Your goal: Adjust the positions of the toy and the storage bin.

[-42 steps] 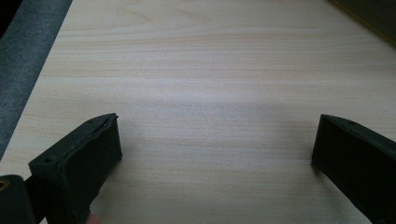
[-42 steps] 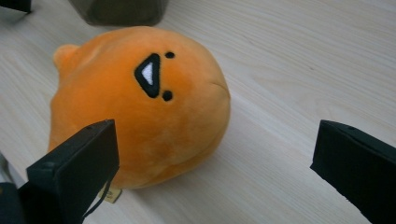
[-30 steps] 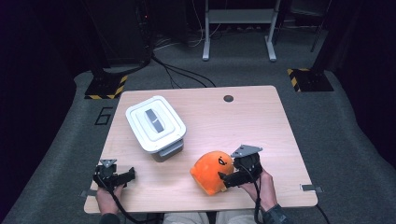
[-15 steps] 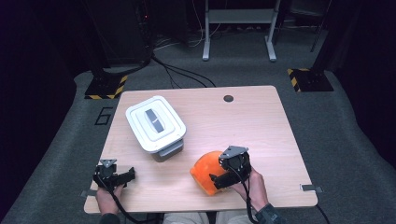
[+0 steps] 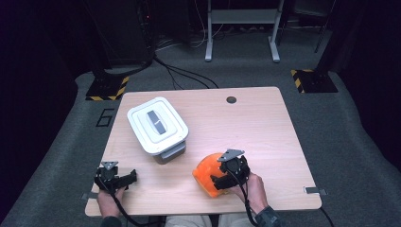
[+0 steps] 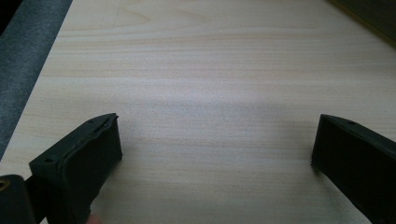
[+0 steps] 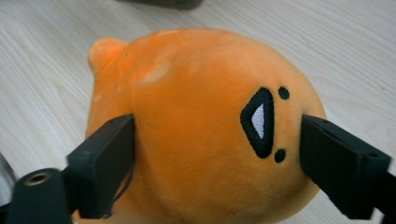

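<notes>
The right gripper point(image 5: 222, 182) has come in over the orange plush toy point(image 5: 208, 174) since a second ago — it was beside the toy's right flank then, now it sits on top of it near the front edge of the table point(image 5: 265, 123). Its jaws have just been closing, w/ the toy between them. In the right gripper view both black jaws touch the plush point(image 7: 205, 130) at its sides, left one against the plain flank, right one just past the embroidered face; the fabric barely dents, so I'd call it a light grasp just taking hold, not a firm clench yet. Judgement: the pick-up is starting, and a bit more squeeze looks needed before a lift, since a round soft body can slip out.

The left gripper point(image 5: 116, 177) is unchanged, resting at the front-left corner, well apart from the toy. Its jaws stand wide open w/ nothing between them — bare wood in the left gripper view point(image 6: 210, 93).

Materials: the toy is a rounded, squashy blob of short-pile orange fleece, w/ a small nub ear and a stitched black mouth w/ white centre plus two dot eyes. The table is pale wood-grain laminate, smooth & matte. The white lidded box point(image 5: 157, 124) behind-left of the toy is hard plastic, rounded corners, grey handle recess on the lid, lid on.
</notes>
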Demonstrator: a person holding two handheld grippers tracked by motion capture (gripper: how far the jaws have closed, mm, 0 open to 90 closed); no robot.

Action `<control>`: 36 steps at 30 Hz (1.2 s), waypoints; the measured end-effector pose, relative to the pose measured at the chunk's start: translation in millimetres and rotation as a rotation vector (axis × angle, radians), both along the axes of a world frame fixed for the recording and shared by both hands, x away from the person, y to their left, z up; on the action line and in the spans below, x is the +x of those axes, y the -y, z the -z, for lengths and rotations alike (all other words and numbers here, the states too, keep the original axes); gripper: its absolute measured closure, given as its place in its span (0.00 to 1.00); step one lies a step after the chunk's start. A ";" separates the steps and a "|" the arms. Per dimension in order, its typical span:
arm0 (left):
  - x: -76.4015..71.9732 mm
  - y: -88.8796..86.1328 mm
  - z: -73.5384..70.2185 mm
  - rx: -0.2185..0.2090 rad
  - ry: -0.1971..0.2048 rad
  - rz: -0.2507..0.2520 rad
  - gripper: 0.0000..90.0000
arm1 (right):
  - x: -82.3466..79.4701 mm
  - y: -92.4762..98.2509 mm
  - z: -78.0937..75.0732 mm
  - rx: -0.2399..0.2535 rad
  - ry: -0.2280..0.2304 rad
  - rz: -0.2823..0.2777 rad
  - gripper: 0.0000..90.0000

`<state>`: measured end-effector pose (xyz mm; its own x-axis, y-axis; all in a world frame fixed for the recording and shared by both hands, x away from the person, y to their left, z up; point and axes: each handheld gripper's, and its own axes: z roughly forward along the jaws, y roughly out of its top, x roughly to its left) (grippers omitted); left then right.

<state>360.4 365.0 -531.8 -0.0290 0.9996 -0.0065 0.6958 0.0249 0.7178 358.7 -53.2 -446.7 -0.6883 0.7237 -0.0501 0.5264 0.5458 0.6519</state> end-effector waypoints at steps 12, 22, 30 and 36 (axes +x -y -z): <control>0.0 0.0 0.0 0.001 0.001 0.001 0.02 | -0.8 6.3 13.1 0.006 0.010 0.022 0.47; -0.1 0.1 -0.1 0.001 0.001 0.002 0.02 | 1.3 24.1 11.5 0.127 0.013 0.015 0.69; -0.1 0.1 0.0 0.001 0.001 0.001 0.02 | -1.2 30.7 5.4 0.161 0.016 0.008 0.70; -0.1 0.1 0.0 0.001 0.001 0.001 0.02 | -2.6 33.5 -1.2 0.139 0.039 0.017 0.70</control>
